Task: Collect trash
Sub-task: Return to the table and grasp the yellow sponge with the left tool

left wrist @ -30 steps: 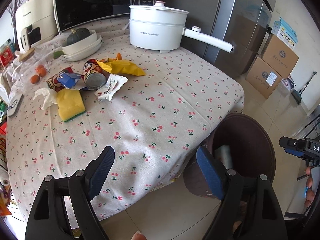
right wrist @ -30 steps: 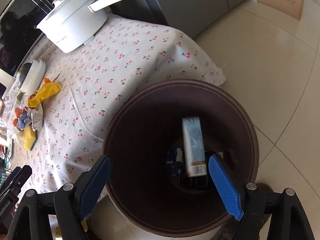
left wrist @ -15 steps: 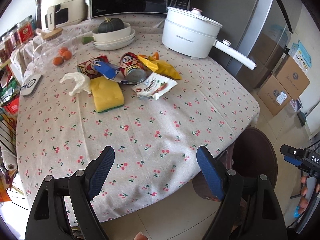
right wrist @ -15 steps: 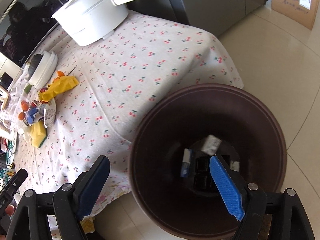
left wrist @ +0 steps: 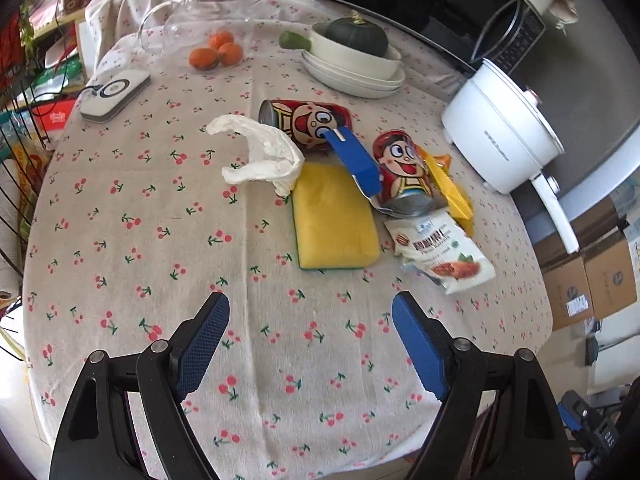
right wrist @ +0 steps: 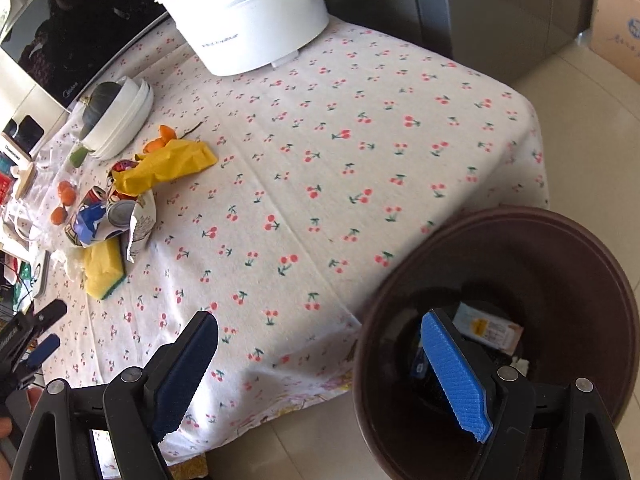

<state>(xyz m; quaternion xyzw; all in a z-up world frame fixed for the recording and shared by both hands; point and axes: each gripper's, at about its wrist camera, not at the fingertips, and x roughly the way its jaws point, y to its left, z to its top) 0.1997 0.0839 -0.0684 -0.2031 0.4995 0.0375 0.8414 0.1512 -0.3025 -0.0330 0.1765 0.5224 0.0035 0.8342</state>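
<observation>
Two grippers hang with jaws apart and nothing between them over a cherry-print tablecloth (left wrist: pixel 160 216). Ahead of the left gripper (left wrist: pixel 310 322), toward twelve o'clock, lies the trash: a yellow sponge (left wrist: pixel 334 220), a crumpled tissue (left wrist: pixel 260 156) at its ten o'clock, two cartoon cans (left wrist: pixel 308 122), a blue wrapper (left wrist: pixel 358 160), a yellow wrapper (left wrist: pixel 450 188) and a white snack packet (left wrist: pixel 440 254) at the sponge's three o'clock. The right gripper (right wrist: pixel 320 364) straddles the table edge and a brown bin (right wrist: pixel 560 264) holding a carton (right wrist: pixel 486 326).

Right gripper (right wrist: pixel 320 364) gapes empty between cherry tablecloth (right wrist: pixel 340 160) and brown bin (right wrist: pixel 560 240), perhaps holding cartons.
</observation>
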